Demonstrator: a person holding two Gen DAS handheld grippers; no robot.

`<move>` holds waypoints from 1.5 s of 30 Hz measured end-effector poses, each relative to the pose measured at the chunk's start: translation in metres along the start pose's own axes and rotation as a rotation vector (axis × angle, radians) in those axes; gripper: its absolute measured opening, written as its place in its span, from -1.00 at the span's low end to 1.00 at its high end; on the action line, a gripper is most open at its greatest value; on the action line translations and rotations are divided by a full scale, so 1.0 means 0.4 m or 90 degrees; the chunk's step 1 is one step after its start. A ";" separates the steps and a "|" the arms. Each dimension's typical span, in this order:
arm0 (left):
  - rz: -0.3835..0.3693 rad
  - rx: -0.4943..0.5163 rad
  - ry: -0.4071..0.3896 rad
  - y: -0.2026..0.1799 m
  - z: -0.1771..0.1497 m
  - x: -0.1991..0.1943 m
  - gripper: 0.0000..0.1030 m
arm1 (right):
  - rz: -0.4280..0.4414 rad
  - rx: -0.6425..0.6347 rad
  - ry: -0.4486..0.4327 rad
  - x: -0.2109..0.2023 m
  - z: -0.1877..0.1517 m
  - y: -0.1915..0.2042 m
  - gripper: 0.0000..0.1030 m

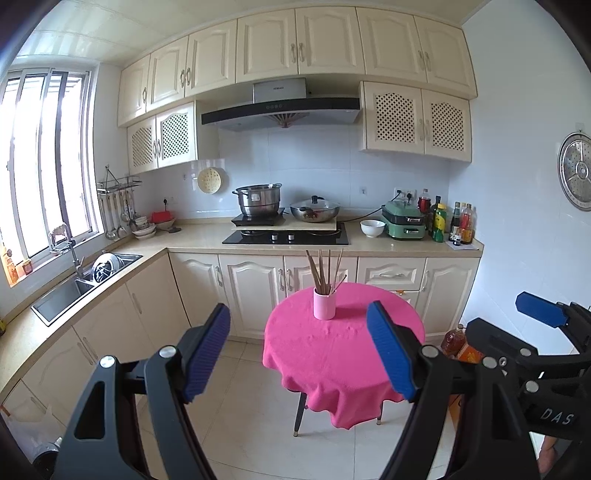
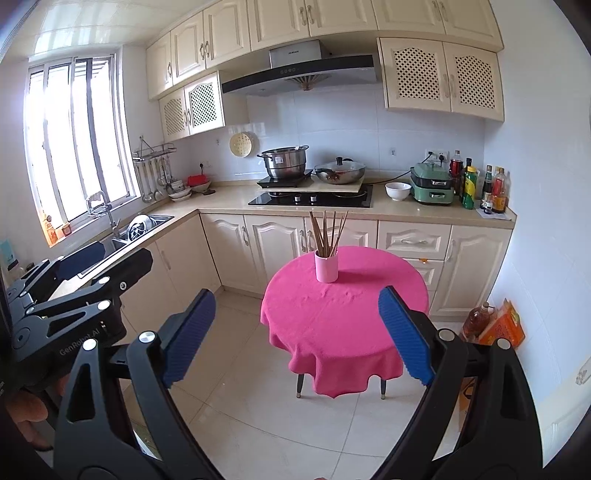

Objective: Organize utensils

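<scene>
Bright daylight from the overexposed window (image 1: 44, 155), soft shadows, sharp focus, strong fisheye bending, dark corner vignette

One pink cup (image 1: 324, 304) — one round table (image 1: 343, 354) — two open tools.

A home kitchen: cabinets (image 1: 266, 44), range hood (image 1: 280, 110), sink (image 1: 66, 295), stove (image 1: 286, 238).

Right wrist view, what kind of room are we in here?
A home kitchen, most likely: a gas hob under a range hood, a sink by the window, and wall cabinets.
</scene>
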State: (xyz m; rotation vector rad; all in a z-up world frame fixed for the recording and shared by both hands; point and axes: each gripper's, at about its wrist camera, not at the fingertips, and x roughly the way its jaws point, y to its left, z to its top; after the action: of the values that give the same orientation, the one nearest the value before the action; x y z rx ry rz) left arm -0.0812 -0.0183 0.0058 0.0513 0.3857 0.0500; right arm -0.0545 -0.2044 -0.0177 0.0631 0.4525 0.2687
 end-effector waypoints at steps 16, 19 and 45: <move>-0.003 -0.002 0.013 0.015 -0.009 0.037 0.46 | -0.002 0.004 0.018 0.029 -0.011 0.006 0.72; -0.004 -0.002 0.015 0.019 -0.015 0.046 0.46 | -0.003 0.005 0.021 0.036 -0.011 0.006 0.72; -0.001 -0.002 0.025 0.018 -0.034 0.079 0.46 | 0.002 0.009 0.035 0.074 -0.009 0.007 0.72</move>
State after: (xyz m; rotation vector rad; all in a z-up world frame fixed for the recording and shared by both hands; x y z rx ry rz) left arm -0.0574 -0.0086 -0.0181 0.0477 0.4241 0.0505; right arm -0.0309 -0.1938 -0.0331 0.0703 0.5096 0.2711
